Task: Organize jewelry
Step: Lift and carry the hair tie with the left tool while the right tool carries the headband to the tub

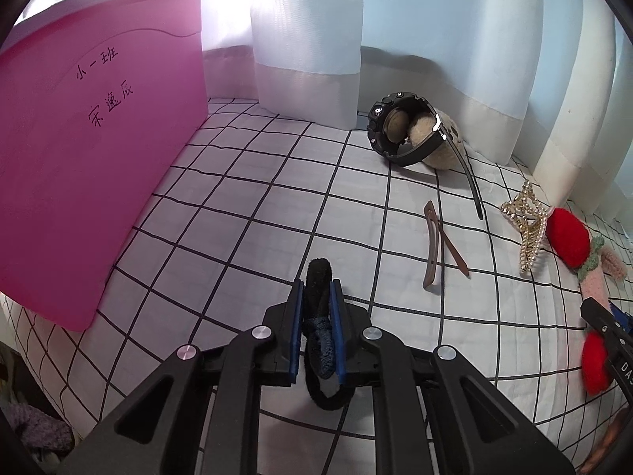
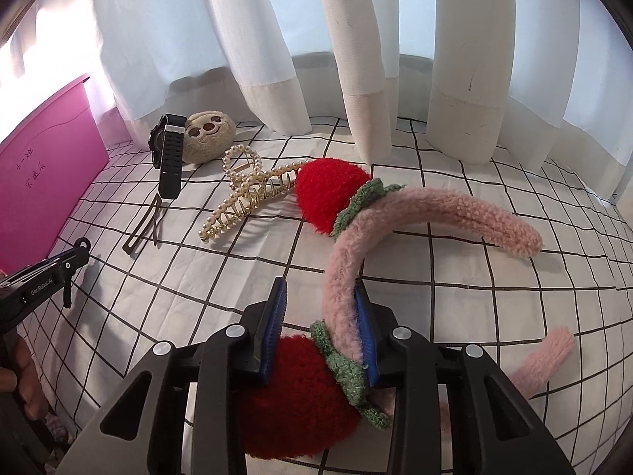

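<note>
Presently, left tongs [image 1: 316,297] clamped on black hair tie [image 1: 318,277]; right tongs [image 2: 320,308] apart, straddling pink headband [image 2: 395,213] on checked sheet [image 2: 474,308].

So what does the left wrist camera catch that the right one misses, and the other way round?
Only the left view shows the left gripper shut on a black hair tie.

Only the right view shows the plush's smiling face and the whole pink headband between the right gripper fingers.

Both show the pink box, watch, brown clip and pearl claw clip.
</note>
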The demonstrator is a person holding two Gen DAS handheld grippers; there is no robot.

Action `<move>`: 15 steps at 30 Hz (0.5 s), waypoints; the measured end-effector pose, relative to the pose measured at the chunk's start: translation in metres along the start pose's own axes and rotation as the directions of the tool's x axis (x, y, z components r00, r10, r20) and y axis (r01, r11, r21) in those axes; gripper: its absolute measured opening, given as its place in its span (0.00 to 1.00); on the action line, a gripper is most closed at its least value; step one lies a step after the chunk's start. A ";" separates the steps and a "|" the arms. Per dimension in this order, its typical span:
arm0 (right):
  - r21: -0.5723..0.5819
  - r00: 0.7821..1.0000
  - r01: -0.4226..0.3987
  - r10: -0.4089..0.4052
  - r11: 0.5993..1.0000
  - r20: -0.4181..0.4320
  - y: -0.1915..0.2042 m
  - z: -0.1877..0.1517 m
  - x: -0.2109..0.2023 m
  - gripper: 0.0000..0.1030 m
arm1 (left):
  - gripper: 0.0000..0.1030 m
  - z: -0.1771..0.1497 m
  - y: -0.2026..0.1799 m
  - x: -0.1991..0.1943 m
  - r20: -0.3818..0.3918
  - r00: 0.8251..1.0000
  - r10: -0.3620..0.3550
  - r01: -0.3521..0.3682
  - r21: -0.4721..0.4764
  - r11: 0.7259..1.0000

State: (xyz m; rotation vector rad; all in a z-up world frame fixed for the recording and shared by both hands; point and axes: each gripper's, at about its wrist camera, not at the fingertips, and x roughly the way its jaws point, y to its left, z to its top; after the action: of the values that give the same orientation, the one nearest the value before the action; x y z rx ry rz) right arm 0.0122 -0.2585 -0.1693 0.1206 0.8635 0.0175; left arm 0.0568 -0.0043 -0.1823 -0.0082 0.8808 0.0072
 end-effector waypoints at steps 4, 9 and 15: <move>-0.009 1.000 -0.014 0.014 1.000 0.011 -0.002 0.000 -0.009 0.09 | 0.13 -0.001 -0.005 -0.011 0.009 1.000 -0.005 0.005 0.003 1.000; -0.020 1.000 -0.021 0.021 1.000 0.003 -0.006 -0.003 -0.012 0.09 | 0.13 -0.003 -0.010 -0.021 0.014 1.000 -0.004 0.004 0.005 1.000; -0.027 0.999 -0.034 0.035 0.999 0.035 -0.010 -0.003 -0.023 0.09 | 0.13 -0.005 -0.016 -0.029 0.023 1.000 -0.003 0.003 0.007 1.000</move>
State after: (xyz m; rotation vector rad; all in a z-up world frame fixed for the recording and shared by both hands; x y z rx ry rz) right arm -0.0052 -0.2695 -0.1546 0.1104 0.8250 0.0592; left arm 0.0344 -0.0206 -0.1631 -0.0030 0.8583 0.0010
